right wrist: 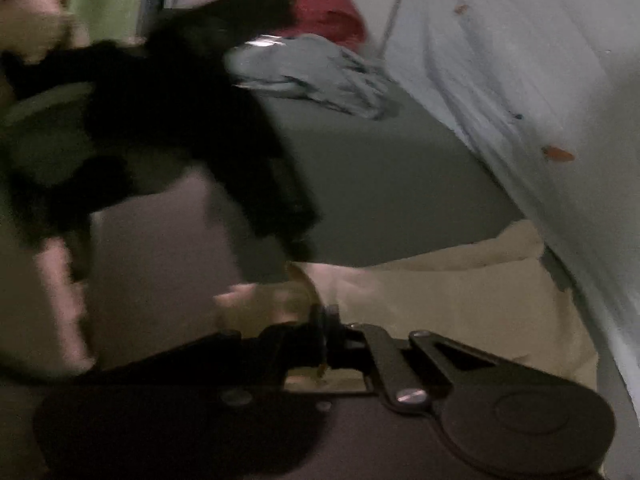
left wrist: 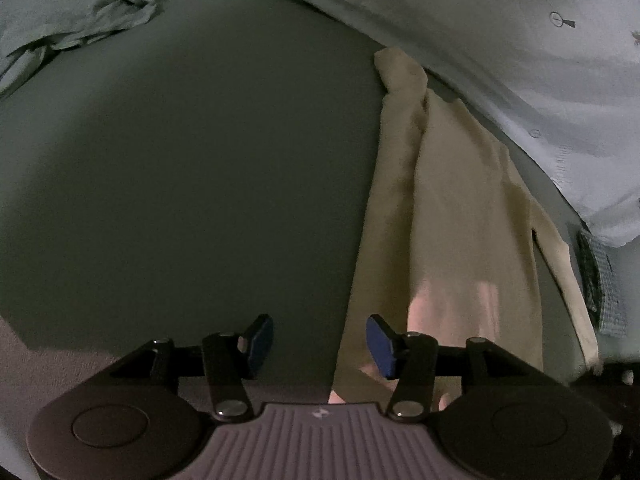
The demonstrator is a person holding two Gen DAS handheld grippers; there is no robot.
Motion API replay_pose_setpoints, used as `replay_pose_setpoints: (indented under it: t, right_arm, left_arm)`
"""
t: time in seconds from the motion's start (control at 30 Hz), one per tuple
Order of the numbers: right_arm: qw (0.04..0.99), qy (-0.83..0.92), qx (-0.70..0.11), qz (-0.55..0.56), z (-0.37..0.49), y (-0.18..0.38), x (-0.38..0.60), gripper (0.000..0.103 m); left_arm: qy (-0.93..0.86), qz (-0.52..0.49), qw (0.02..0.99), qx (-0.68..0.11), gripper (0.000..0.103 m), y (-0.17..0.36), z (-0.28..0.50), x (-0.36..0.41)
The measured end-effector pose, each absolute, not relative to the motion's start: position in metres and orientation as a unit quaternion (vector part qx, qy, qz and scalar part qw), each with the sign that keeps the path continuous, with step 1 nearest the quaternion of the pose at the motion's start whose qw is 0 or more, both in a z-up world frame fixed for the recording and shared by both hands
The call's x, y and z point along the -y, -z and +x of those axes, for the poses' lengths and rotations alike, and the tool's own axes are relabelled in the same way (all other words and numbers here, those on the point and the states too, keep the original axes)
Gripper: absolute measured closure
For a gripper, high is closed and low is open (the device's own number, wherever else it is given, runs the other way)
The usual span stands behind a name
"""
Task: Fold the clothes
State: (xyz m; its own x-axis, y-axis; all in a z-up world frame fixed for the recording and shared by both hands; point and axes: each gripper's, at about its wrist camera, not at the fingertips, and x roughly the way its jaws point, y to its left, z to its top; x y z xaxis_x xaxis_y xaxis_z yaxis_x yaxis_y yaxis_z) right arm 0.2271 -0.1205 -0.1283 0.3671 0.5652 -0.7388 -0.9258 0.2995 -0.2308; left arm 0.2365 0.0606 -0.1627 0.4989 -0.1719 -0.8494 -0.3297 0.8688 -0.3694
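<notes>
A cream garment [left wrist: 452, 216] lies stretched out lengthwise on the dark green bed sheet [left wrist: 192, 184], on the right of the left wrist view. My left gripper [left wrist: 320, 344] is open and empty, just above the sheet at the garment's near left edge. The blurred right wrist view shows my right gripper [right wrist: 322, 344] shut on the near edge of the cream garment [right wrist: 460, 304], whose cloth bunches between the closed fingers. The left gripper [right wrist: 192, 120] appears there as a dark blurred shape at upper left.
A white quilt with carrot prints [left wrist: 500, 40] runs along the far right side. A crumpled pale green garment [left wrist: 80, 12] lies at the far left. A checked cloth [left wrist: 600, 280] sits at the right edge. A red item [right wrist: 328, 12] lies beyond a pale crumpled garment [right wrist: 312, 76].
</notes>
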Motion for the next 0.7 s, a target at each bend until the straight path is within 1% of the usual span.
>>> replay_pose_setpoints:
  t: [0.07,0.13,0.17,0.2,0.23,0.33,0.37,0.4,0.47,0.53,0.57,0.6,0.63,0.67,0.7]
  right_arm:
    - [0.751,-0.494,-0.305,-0.315,0.226,0.137,0.125,0.102]
    - [0.747,-0.483,-0.353,-0.291,0.237,0.15,0.127,0.102]
    - [0.749,-0.48,-0.359,-0.282,0.239,0.151,0.128,0.101]
    - [0.751,-0.477,-0.365,-0.273,0.242,0.151,0.13,0.099]
    - [0.754,-0.474,-0.371,-0.264,0.244,0.151,0.131,0.098]
    - [0.76,-0.465,-0.387,-0.237,0.252,0.152,0.135,0.081]
    - [0.762,-0.462,-0.393,-0.228,0.255,0.152,0.137,0.068]
    - [0.763,-0.459,-0.398,-0.219,0.257,0.153,0.138,0.061]
    - [0.769,-0.45,-0.408,-0.199,0.263,0.152,0.142,0.06]
    - [0.79,-0.423,-0.412,-0.163,0.274,0.147,0.157,0.053]
    - [0.801,-0.407,-0.414,-0.144,0.28,0.145,0.165,0.05]
    - [0.813,-0.389,-0.416,-0.122,0.284,0.144,0.175,0.043]
    - [0.825,-0.367,-0.418,-0.102,0.289,0.143,0.186,0.034]
    - [0.839,-0.335,-0.42,-0.082,0.296,0.145,0.197,0.021]
    - [0.853,-0.303,-0.42,-0.068,0.302,0.146,0.209,0.02]
  left_arm:
    - [-0.044,-0.251,0.828,-0.5,0.049,0.163,0.239,-0.059]
    - [-0.04,-0.246,0.828,-0.502,0.049,0.164,0.243,-0.056]
    - [-0.037,-0.24,0.83,-0.503,0.049,0.163,0.245,-0.053]
    - [-0.034,-0.231,0.832,-0.504,0.047,0.162,0.246,-0.05]
    - [-0.031,-0.222,0.834,-0.504,0.043,0.16,0.247,-0.047]
    - [-0.022,-0.196,0.843,-0.501,0.038,0.156,0.248,-0.039]
    - [-0.02,-0.19,0.844,-0.501,0.037,0.156,0.249,-0.036]
    - [-0.018,-0.184,0.846,-0.5,0.035,0.155,0.25,-0.033]
    - [-0.014,-0.17,0.85,-0.499,0.034,0.154,0.251,-0.028]
    - [-0.009,-0.151,0.854,-0.497,0.026,0.151,0.254,-0.021]
    - [-0.006,-0.139,0.858,-0.495,0.023,0.15,0.255,-0.016]
    - [-0.002,-0.126,0.862,-0.492,0.018,0.148,0.257,-0.011]
    - [0.003,-0.113,0.865,-0.489,0.015,0.147,0.259,-0.005]
    - [0.007,-0.103,0.868,-0.487,0.011,0.146,0.26,0.001]
    - [0.013,-0.092,0.869,-0.485,0.01,0.145,0.263,0.007]
